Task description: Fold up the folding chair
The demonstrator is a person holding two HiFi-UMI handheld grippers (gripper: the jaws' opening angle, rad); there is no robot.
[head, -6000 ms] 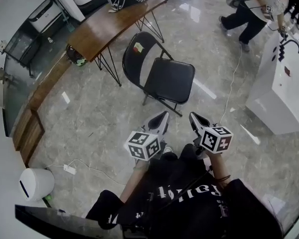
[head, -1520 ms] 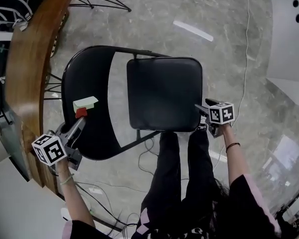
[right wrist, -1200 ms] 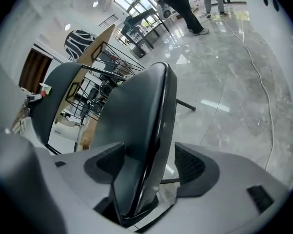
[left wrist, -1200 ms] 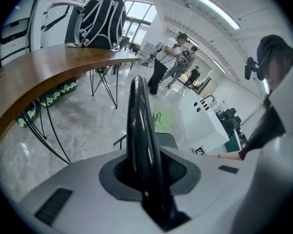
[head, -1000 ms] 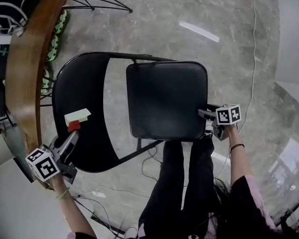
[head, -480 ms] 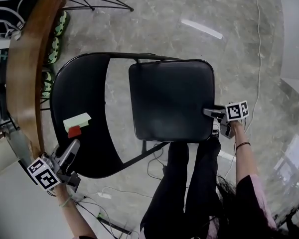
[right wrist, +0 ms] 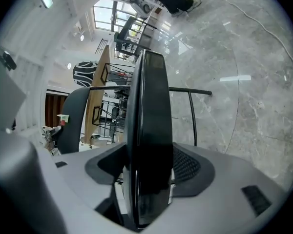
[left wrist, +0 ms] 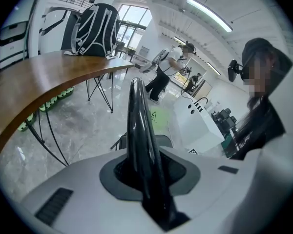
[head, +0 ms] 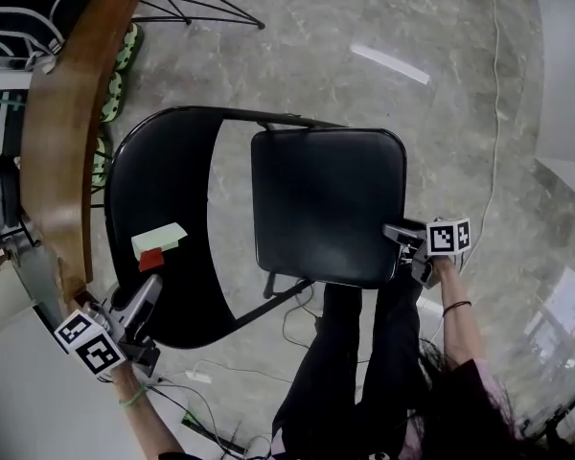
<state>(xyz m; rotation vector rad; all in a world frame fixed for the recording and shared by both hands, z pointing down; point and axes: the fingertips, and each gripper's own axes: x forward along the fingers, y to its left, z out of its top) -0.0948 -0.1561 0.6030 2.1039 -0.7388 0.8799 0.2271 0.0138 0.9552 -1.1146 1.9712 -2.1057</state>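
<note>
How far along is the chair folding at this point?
Done: both grips are set. The left hand-held gripper is clamped on the top edge of the backrest, and the right hand-held gripper on the front edge of the seat. In hand: the fold, with both parts held. Left: the seat lies spread out from the backrest, not yet swung against it.

Folding chair point(head: 268, 119) centre frame: backrest point(head: 158, 218) left, seat point(head: 328, 204) right. Table point(head: 62, 132) along upper left edge. Left tool point(head: 151, 286) on backrest, right tool point(head: 393, 233) on seat's right edge.
</note>
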